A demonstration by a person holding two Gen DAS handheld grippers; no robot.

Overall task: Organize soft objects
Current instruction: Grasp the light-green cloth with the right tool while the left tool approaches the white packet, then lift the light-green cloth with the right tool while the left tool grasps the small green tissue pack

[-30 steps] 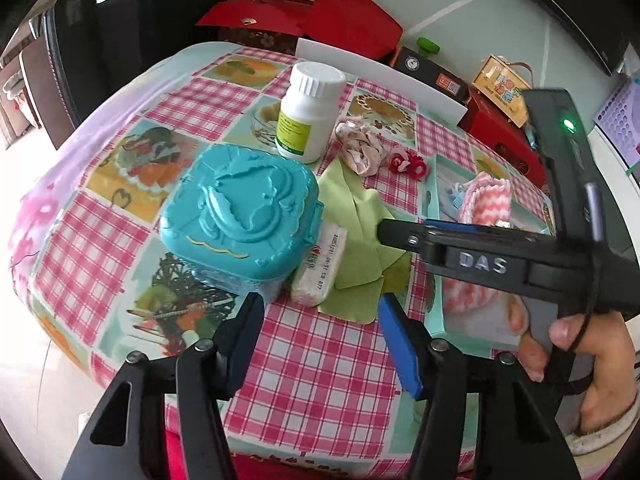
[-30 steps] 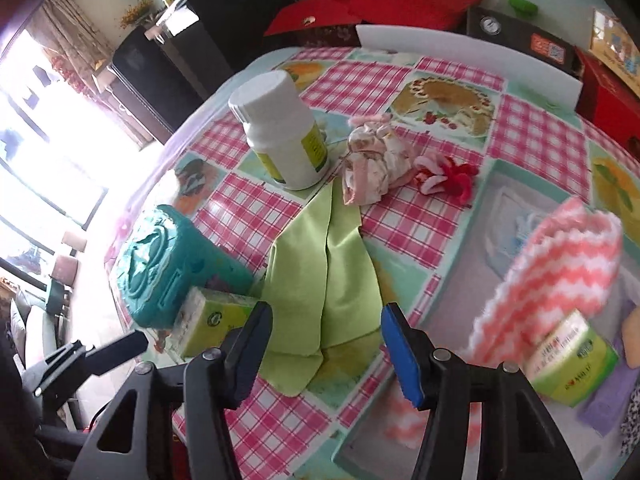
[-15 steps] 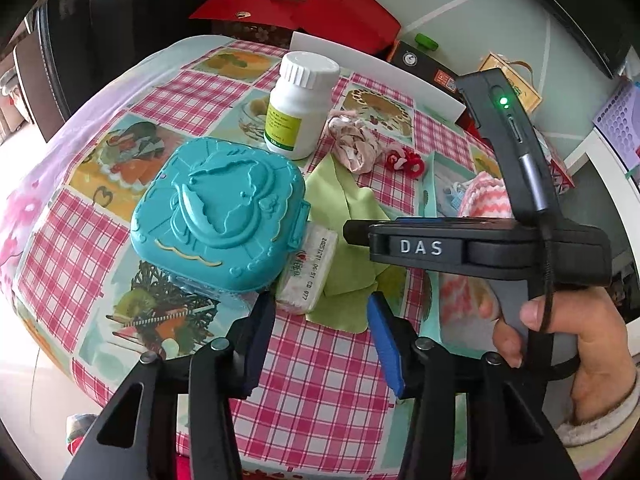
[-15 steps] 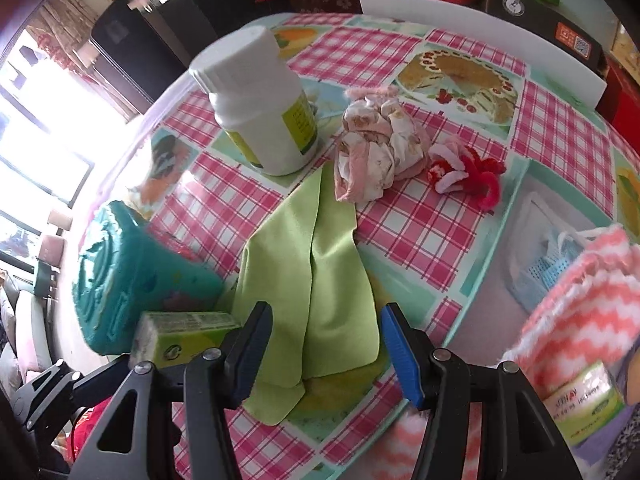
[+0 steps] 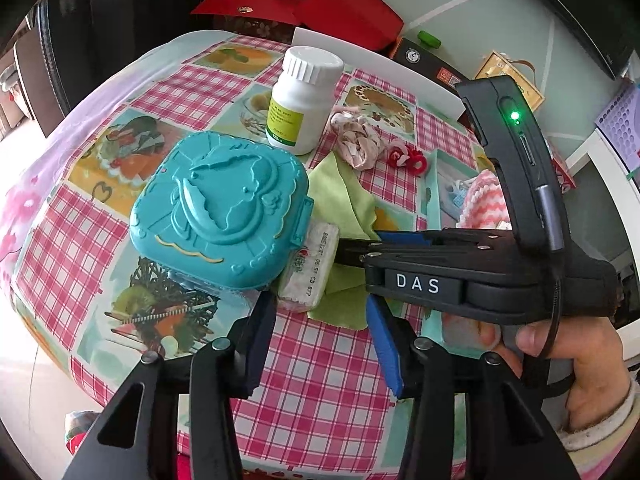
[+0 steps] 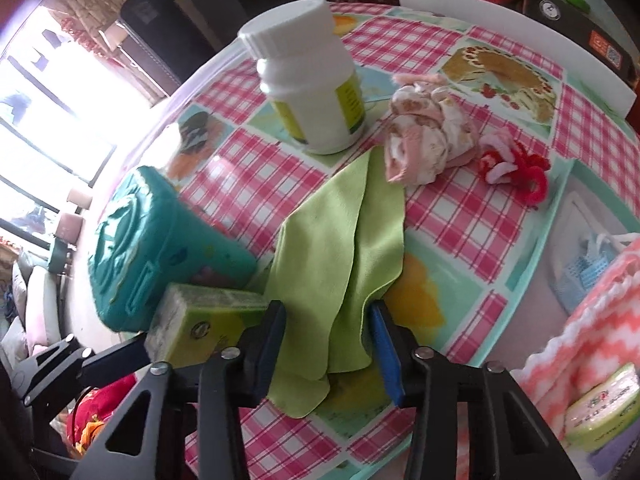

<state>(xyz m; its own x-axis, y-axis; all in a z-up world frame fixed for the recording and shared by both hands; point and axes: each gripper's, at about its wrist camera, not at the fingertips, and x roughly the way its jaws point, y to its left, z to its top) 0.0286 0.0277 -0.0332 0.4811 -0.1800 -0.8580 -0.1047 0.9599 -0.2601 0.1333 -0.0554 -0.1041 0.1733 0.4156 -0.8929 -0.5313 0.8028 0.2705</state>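
green cloth between spread right fingers | left fingers apart | tray: striped towel

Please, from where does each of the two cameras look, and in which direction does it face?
Left wrist view: sits on the left gripper, faces forward and down over the checked tablecloth at the teal plastic box; shows its own open fingers, the right gripper's body and the right hand.
Right wrist view: sits on the right gripper, low over the light green cloth; its open fingers straddle the cloth's near end.
Shared: box, cloth, white plastic bottle, small tissue pack.
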